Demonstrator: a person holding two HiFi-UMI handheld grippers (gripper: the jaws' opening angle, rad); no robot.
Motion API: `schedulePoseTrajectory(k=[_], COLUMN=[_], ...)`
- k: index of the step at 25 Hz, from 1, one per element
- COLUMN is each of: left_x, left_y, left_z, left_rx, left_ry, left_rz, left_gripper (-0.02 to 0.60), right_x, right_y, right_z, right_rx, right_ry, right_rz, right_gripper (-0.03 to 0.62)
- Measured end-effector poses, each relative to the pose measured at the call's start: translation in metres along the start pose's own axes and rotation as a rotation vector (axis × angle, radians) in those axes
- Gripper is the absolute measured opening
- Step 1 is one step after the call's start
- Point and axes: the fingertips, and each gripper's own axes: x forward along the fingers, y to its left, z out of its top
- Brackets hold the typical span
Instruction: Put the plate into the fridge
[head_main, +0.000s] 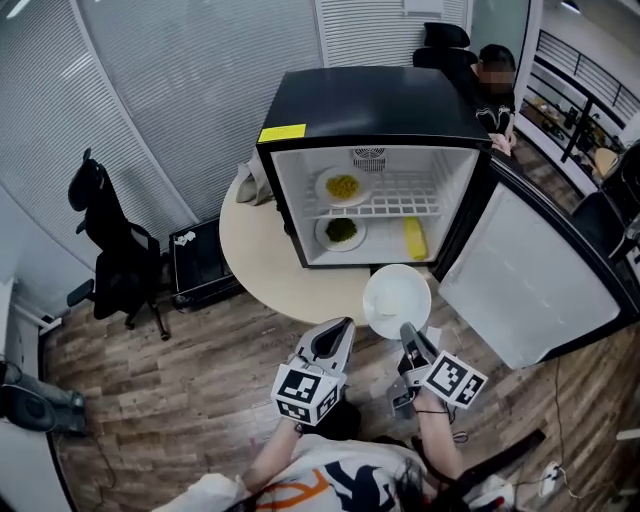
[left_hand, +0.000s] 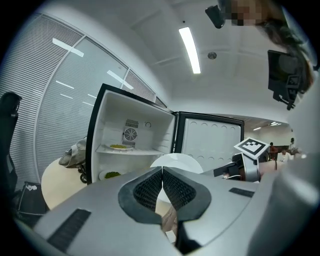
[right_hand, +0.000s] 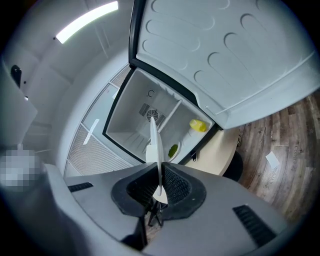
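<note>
A black mini fridge (head_main: 370, 100) stands on a round beige table (head_main: 255, 265), its door (head_main: 530, 275) swung open to the right. My right gripper (head_main: 409, 338) is shut on the near rim of an empty white plate (head_main: 397, 299), which hangs just in front of the fridge opening. In the right gripper view the plate (right_hand: 155, 145) stands edge-on between the pads of the right gripper (right_hand: 159, 192). My left gripper (head_main: 335, 335) is beside it on the left, shut with nothing in it; in its own view the left gripper (left_hand: 162, 172) has its pads touching.
Inside the fridge, a plate of yellow food (head_main: 343, 186) sits on the wire shelf, with a plate of green food (head_main: 341, 231) and a yellow item (head_main: 414, 238) on the floor. A bag (head_main: 255, 182) lies left of the fridge. An office chair (head_main: 110, 250) stands left; a person (head_main: 495, 85) sits behind.
</note>
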Motion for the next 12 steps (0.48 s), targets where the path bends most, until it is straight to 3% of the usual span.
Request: schedulePoseTrajectory(k=[12], left_x=[0.031], left_y=[0.069], left_z=[0.013], left_rx=[-0.003], left_ry=[-0.002], left_rz=[-0.085], left_gripper=[0.014], right_x=[0.056], right_y=[0.019], right_z=[0.014], right_rx=[0.02], right_ry=[-0.087], right_rz=[-0.062], right_gripper=[0.026])
